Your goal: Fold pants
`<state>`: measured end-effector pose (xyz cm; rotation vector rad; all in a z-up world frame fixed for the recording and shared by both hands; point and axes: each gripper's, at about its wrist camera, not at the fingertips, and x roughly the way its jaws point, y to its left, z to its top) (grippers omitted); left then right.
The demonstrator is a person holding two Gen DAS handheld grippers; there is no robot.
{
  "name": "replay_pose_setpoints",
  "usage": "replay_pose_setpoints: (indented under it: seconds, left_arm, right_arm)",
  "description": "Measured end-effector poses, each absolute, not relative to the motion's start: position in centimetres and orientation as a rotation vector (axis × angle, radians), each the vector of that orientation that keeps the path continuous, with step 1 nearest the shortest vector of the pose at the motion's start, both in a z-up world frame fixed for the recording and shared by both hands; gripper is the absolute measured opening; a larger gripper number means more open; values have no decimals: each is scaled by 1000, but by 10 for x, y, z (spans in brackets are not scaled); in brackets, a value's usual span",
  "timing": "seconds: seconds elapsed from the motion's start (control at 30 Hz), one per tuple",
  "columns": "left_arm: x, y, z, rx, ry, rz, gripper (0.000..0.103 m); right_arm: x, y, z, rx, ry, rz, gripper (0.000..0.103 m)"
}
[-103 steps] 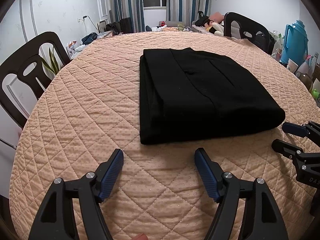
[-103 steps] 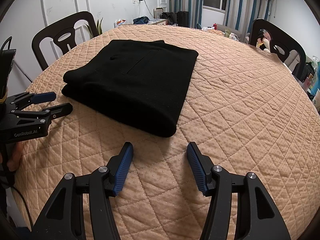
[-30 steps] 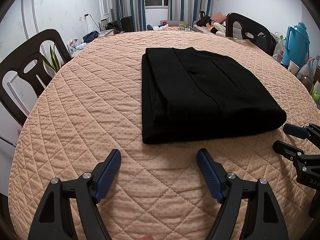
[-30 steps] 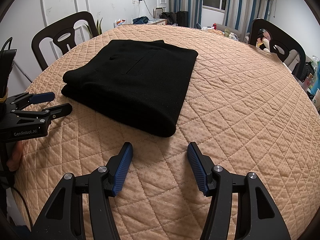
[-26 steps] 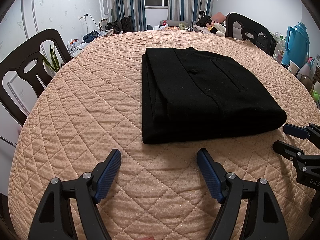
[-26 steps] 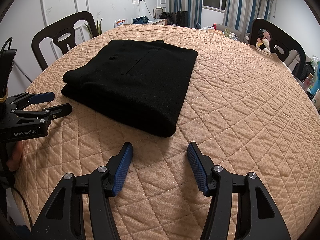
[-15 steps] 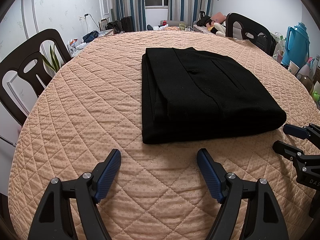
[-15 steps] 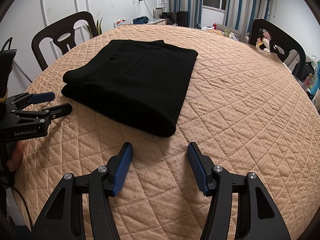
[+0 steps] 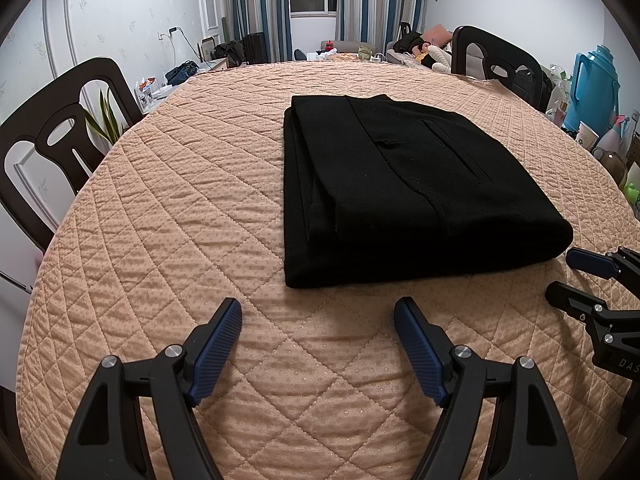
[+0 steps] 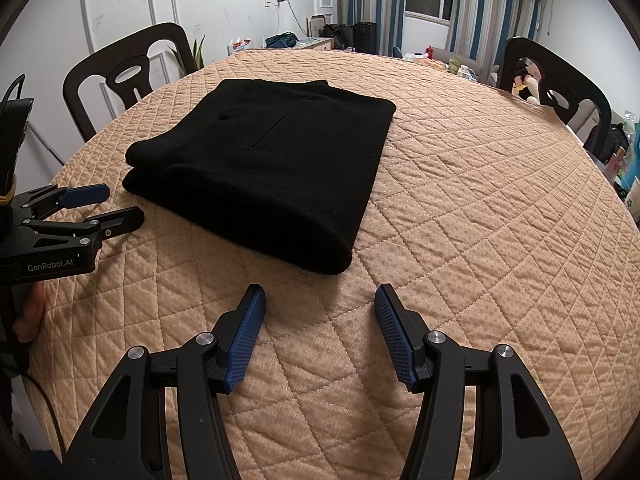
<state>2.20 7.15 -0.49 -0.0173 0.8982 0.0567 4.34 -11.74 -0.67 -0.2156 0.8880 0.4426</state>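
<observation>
Black pants [image 9: 400, 184] [image 10: 276, 160] lie folded into a thick rectangle on the round table under a quilted peach cover [image 9: 168, 208] [image 10: 500, 208]. My left gripper [image 9: 318, 312] hovers open just short of the near edge of the pants, nothing between its blue pads. My right gripper [image 10: 320, 296] also stands open, empty, in front of the pants' near right corner. Each gripper shows in the other's view: the right one [image 9: 560, 276] at the right edge, the left one [image 10: 124, 204] at the left edge, both with jaws apart beside the pants.
Dark wooden chairs [image 9: 52, 136] [image 10: 124, 76] [image 10: 560, 92] stand around the table. A blue jug [image 9: 594, 84] and small items sit off the right side. Curtains, a window and clutter lie beyond the far edge. A hand [image 10: 28, 312] holds the left gripper.
Since the oldest frames the left wrist view has shifted slightly. Over the last second nothing has moved; both grippers stay open and still.
</observation>
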Motion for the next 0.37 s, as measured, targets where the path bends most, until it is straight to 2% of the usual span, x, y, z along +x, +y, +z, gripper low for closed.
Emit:
replay_pose_setpoints:
  seconds: [0.37]
  left_arm:
    - [22,72,-6,-25,899,56,82]
  right_arm:
    - [43,-117,-7,-216,888,443,58]
